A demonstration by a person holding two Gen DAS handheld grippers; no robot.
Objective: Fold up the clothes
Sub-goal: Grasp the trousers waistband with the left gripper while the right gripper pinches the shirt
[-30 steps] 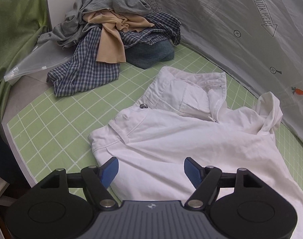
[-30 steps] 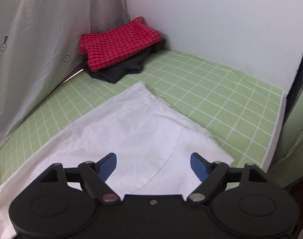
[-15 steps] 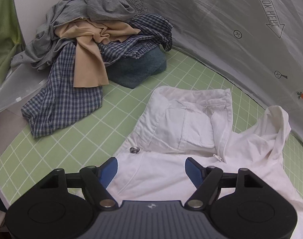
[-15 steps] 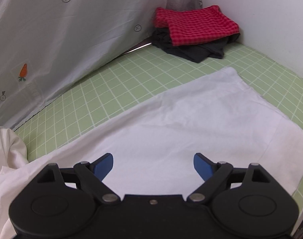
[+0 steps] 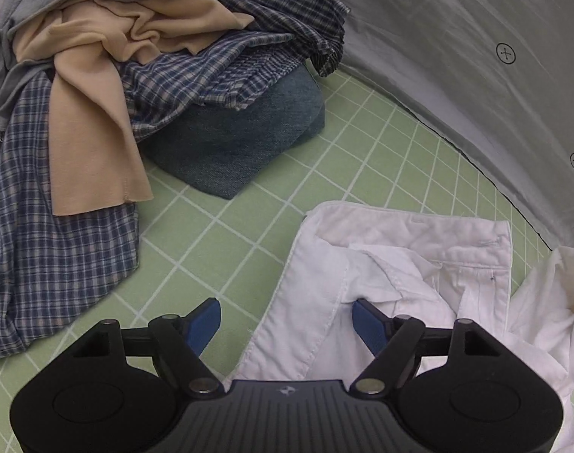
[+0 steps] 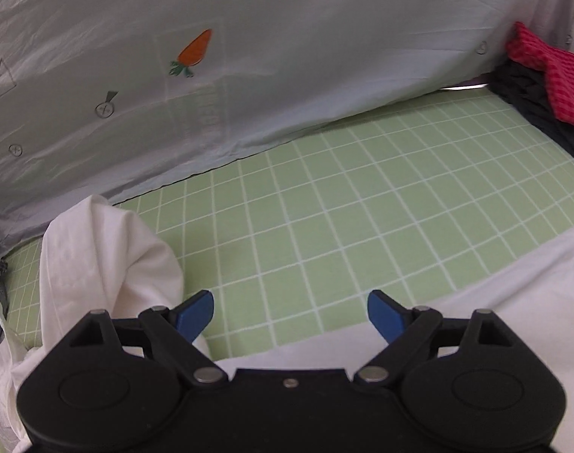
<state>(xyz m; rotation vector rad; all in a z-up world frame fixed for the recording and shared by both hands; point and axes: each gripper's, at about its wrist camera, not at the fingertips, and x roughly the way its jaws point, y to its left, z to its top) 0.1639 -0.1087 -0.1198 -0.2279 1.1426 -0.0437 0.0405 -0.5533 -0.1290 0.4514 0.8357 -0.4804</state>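
White trousers (image 5: 419, 264) lie flat on mat, waistband toward clothes pile (image 5: 136, 75).

both cameras sit just behind their blue fingers, tilted steeply down, close over the green grid mat (image 5: 249, 226). left faces the clothes pile (image 5: 143, 75), right the grey curtain (image 6: 287, 56); both catch the white garment (image 5: 400, 264).

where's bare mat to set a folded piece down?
Biggest free patch: green grid mat, bordered by the grey curtain, the white garment and the red-and-black folded stack. A smaller strip lies between the unfolded pile and the white waistband. The pile's corner is crowded.
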